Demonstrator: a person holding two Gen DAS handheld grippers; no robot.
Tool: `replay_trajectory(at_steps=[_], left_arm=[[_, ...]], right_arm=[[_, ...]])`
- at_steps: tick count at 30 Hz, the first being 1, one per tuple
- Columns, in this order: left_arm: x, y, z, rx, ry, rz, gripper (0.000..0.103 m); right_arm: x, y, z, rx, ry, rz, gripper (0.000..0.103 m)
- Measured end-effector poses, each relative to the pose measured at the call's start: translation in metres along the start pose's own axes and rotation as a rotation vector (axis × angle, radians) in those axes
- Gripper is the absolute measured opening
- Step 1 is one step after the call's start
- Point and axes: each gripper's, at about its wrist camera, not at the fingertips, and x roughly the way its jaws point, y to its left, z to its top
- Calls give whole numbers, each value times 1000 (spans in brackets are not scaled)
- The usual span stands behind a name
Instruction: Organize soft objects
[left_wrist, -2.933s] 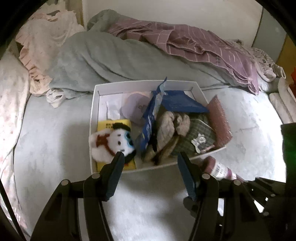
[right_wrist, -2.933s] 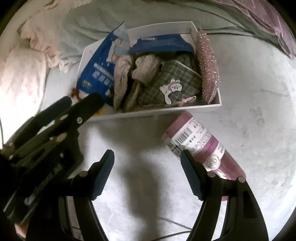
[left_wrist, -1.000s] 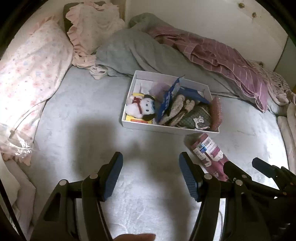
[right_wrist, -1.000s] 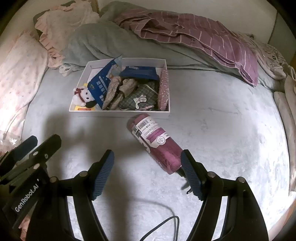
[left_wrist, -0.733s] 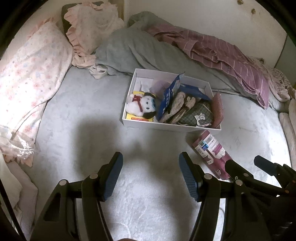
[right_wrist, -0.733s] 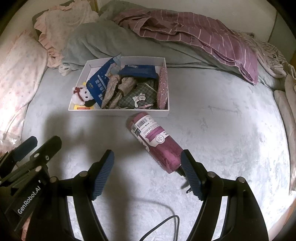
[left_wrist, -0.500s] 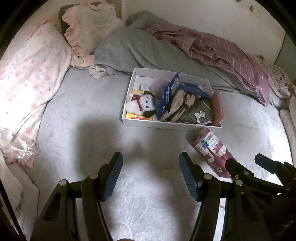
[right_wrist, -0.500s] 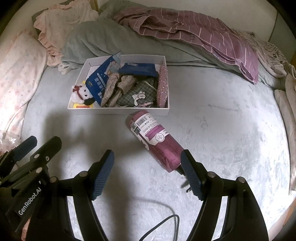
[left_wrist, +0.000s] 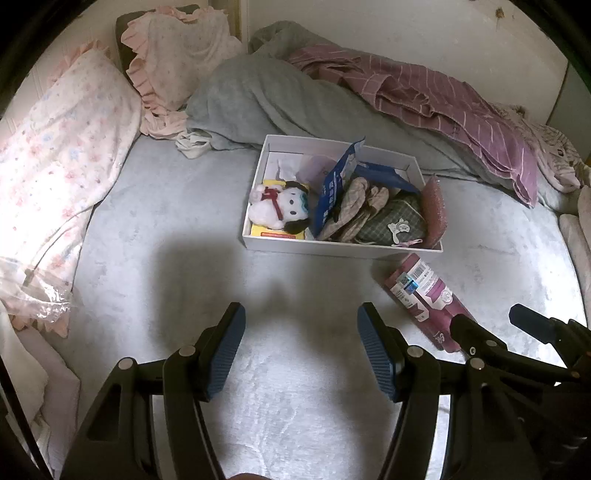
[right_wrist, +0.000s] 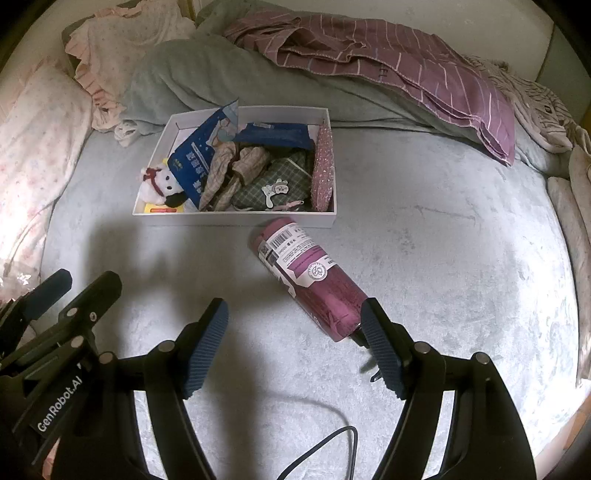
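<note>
both tools empty, agape above the bed

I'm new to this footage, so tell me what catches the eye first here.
A white box crammed with soft things sits mid-bed, a white plush dog at its left end and a blue packet poking up. Just in front of it, a purple bottle lies on its side on the grey bedspread. Both the left gripper and the right gripper hover open and empty.

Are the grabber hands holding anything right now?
No. The left gripper and right gripper are both open and empty above the bed; the purple bottle lies untouched.
</note>
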Motion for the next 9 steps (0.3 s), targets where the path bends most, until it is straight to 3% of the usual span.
replay_trajectory(at_steps=[9], left_arm=[[-4, -5, 1, 50, -62, 16, 62]], right_arm=[[2, -1, 1, 2, -1, -2, 75]])
